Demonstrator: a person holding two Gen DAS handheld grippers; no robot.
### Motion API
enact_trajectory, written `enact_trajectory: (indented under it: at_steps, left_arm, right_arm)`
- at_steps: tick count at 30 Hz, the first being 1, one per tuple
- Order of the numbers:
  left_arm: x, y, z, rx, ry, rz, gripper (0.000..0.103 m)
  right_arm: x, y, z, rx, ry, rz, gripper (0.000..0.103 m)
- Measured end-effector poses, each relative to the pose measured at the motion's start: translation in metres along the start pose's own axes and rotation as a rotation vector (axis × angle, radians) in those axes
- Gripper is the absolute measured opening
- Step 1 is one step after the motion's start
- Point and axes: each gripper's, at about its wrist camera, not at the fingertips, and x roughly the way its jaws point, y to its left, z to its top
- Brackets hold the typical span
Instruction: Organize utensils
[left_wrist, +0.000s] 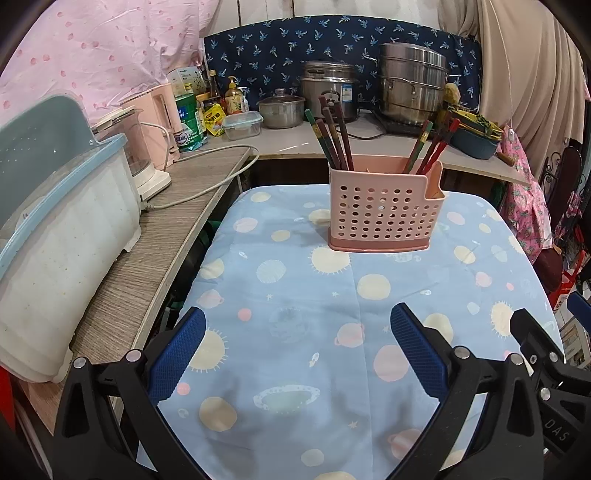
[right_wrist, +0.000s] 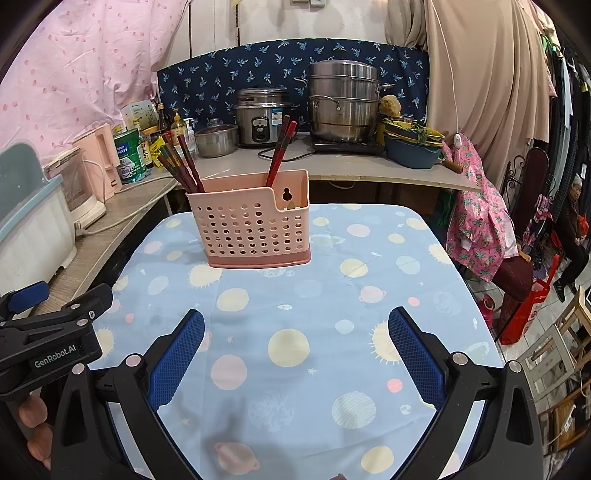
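Both grippers' fingers, left and right, spread wide, empty. Risk: nudging the light pink perforated plastic holder could tip its leaning chopsticks.

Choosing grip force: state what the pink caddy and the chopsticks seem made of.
Pink caddy: apparently moulded plastic, matte, with a uniform punched-hole grid and thin walls. Chopsticks: probably lacquered wood or bamboo, dark red-brown with a slight sheen and green bands; melamine is possible.
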Motion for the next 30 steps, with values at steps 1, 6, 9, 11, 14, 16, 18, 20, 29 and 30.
enact_trajectory:
  at_steps: [1, 6, 9, 11, 14, 16, 18, 20, 29, 30]
  left_arm:
    - [0.001, -0.001, 0.000, 0.003, 0.001, 0.002, 0.096]
    - [0.003, -0.004, -0.001, 0.012, 0.005, 0.001, 0.096]
    - [0.004, -0.006, -0.001, 0.018, 0.005, -0.001, 0.096]
    - [0.004, -0.007, -0.002, 0.020, 0.004, -0.003, 0.096]
    - [0.005, -0.008, -0.002, 0.026, 0.005, -0.004, 0.096]
    - [0.005, -0.010, -0.002, 0.031, 0.004, -0.005, 0.096]
    - [0.005, -0.011, -0.003, 0.034, 0.003, -0.003, 0.096]
    - [0.006, -0.011, -0.002, 0.034, 0.005, -0.007, 0.096]
    - [0.007, -0.014, -0.003, 0.038, 0.010, -0.006, 0.096]
    - [0.008, -0.014, -0.003, 0.037, 0.011, -0.006, 0.096]
  right_arm:
    - [0.000, 0.000, 0.000, 0.000, 0.001, 0.000, 0.096]
    - [0.000, 0.000, 0.000, 0.001, 0.000, 0.000, 0.096]
    - [0.001, 0.000, 0.000, 0.001, 0.002, 0.000, 0.096]
    - [0.001, 0.000, -0.001, 0.001, 0.001, 0.000, 0.096]
    - [0.001, 0.000, 0.000, 0.000, 0.002, -0.001, 0.096]
    - [0.001, -0.001, -0.001, 0.002, 0.003, -0.001, 0.096]
    - [0.003, -0.002, -0.002, 0.005, 0.004, -0.001, 0.096]
    - [0.003, -0.003, -0.003, 0.005, 0.004, -0.003, 0.096]
    - [0.005, -0.005, -0.003, 0.002, 0.006, -0.005, 0.096]
    - [0.005, -0.005, -0.002, 0.003, 0.005, -0.005, 0.096]
